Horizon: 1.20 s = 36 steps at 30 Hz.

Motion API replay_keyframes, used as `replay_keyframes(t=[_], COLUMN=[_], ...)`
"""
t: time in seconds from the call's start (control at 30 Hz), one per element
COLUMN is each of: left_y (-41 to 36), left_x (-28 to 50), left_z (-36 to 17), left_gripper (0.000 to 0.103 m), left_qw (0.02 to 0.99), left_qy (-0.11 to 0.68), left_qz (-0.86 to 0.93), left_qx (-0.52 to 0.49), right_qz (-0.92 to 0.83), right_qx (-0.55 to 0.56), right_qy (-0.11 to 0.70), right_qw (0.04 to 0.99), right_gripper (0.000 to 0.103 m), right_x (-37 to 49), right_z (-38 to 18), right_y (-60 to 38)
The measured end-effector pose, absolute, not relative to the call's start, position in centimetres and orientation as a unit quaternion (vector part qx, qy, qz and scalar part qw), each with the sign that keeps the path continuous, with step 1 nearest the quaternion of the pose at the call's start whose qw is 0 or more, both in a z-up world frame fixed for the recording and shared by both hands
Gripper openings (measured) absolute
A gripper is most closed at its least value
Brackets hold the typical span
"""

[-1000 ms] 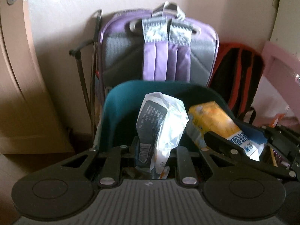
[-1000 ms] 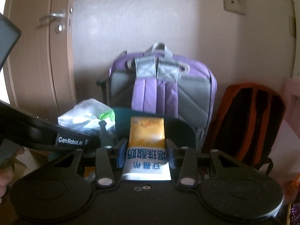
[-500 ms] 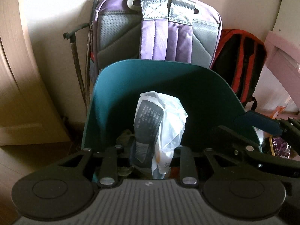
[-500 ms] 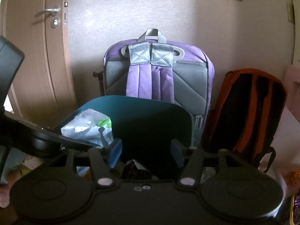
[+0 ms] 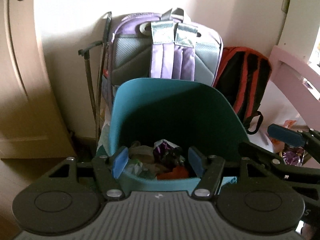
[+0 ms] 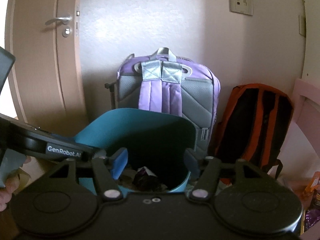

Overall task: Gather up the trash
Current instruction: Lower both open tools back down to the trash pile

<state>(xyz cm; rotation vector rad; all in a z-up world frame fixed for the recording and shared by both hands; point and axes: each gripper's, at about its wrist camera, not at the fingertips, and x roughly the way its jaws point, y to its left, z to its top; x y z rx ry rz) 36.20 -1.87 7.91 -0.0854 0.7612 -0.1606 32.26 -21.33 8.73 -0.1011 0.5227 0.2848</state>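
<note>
Crumpled wrappers and scraps of trash (image 5: 160, 160) lie inside the teal plastic bin with its raised lid (image 5: 170, 108), while your left gripper (image 5: 158, 161) and right gripper (image 6: 155, 161) hover above it, jaws opening with nothing between them.

purple backpack (image 6: 168, 92), orange backpack (image 6: 258, 120), door (image 6: 46, 60)

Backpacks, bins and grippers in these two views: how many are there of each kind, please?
Backpacks: 2, the purple backpack and the orange backpack
Bins: 1, the teal bin
Grippers: 2, the left gripper and the right gripper, both opening with nothing between the fingers
Total: 5
</note>
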Motion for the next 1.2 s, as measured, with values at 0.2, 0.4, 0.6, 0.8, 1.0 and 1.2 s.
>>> replay_keyframes(t=[0.2, 0.4, 0.6, 0.8, 1.0, 1.2], left_y=[0.0, 2.4, 5.1, 9.0, 13.6, 18.5], left_x=[32.3, 28.0, 23.9, 22.3, 22.9, 24.5], left_z=[9.1, 9.2, 7.5, 3.7, -2.5, -11.4], left_gripper=[0.066, 0.074, 0.081, 0.085, 0.095, 0.095], left_qw=[0.927, 0.931, 0.931, 0.922, 0.908, 0.874], left_qy=[0.361, 0.35, 0.347, 0.369, 0.403, 0.464], left_qz=[-0.084, -0.088, -0.093, -0.084, -0.047, -0.007], left_qx=[-0.049, -0.056, -0.065, -0.08, -0.102, -0.144], right_qz=[0.165, 0.194, 0.236, 0.268, 0.291, 0.307], right_qx=[-0.053, -0.053, -0.068, -0.079, -0.068, -0.078], right_qy=[0.252, 0.247, 0.258, 0.293, 0.335, 0.398], right_qw=[0.952, 0.948, 0.934, 0.914, 0.894, 0.861], right_gripper=[0.069, 0.071, 0.071, 0.072, 0.072, 0.072], right_x=[28.5, 25.1, 22.2, 21.1, 21.5, 22.1], right_z=[10.1, 10.5, 8.6, 4.2, -1.3, -9.3], right_y=[-20.2, -18.7, -16.6, -13.8, -11.1, -7.9])
